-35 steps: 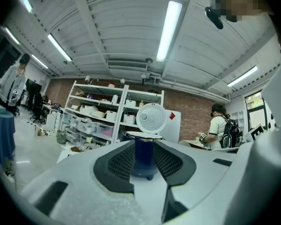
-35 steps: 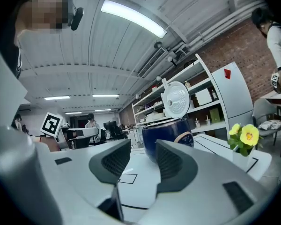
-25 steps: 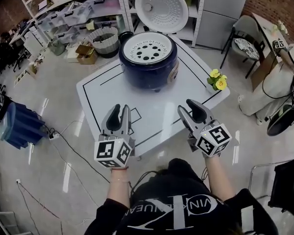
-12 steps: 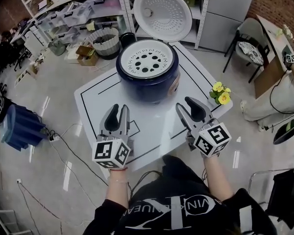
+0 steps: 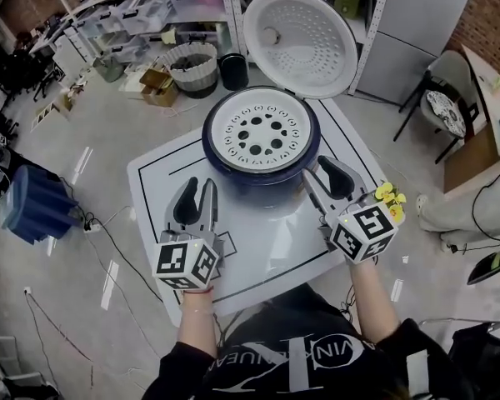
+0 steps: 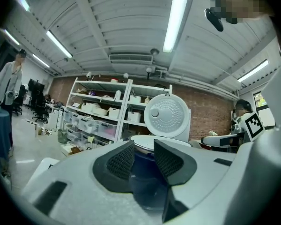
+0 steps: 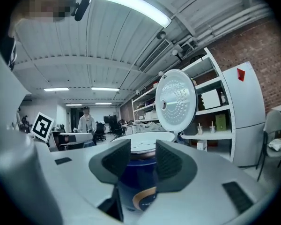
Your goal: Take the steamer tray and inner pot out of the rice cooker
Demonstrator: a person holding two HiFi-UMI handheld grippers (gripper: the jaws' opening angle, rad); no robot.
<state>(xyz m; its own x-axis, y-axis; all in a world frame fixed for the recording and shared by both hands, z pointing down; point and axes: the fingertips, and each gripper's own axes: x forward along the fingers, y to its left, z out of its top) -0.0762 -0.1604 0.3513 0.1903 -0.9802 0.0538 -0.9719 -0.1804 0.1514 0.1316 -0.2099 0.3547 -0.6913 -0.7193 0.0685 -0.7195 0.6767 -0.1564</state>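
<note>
A dark blue rice cooker point(image 5: 258, 169) stands on the white table point(image 5: 162, 177) with its lid point(image 5: 307, 32) swung up and back. A white steamer tray point(image 5: 261, 130) with round holes sits in its top; the inner pot is hidden beneath it. My left gripper point(image 5: 198, 192) hovers short of the cooker's front left, open, its jaws just having widened, nothing between them. My right gripper point(image 5: 329, 172) is open beside the cooker's front right wall, empty. The left gripper point(image 6: 143, 158) and right gripper point(image 7: 143, 161) each frame the cooker point(image 6: 147, 175) point(image 7: 140, 182) between their jaws.
Yellow flowers point(image 5: 389, 195) stand at the table's right edge, close to my right gripper. Shelves with bins point(image 5: 142, 11), a woven basket point(image 5: 192, 65) and a black can lie behind the table. A chair point(image 5: 446, 98) is at the right, a blue crate point(image 5: 33, 207) at the left.
Both grippers moved forward over the table towards the cooker; the right one now reaches its side. The cooker looms larger and nearer in the head view.
</note>
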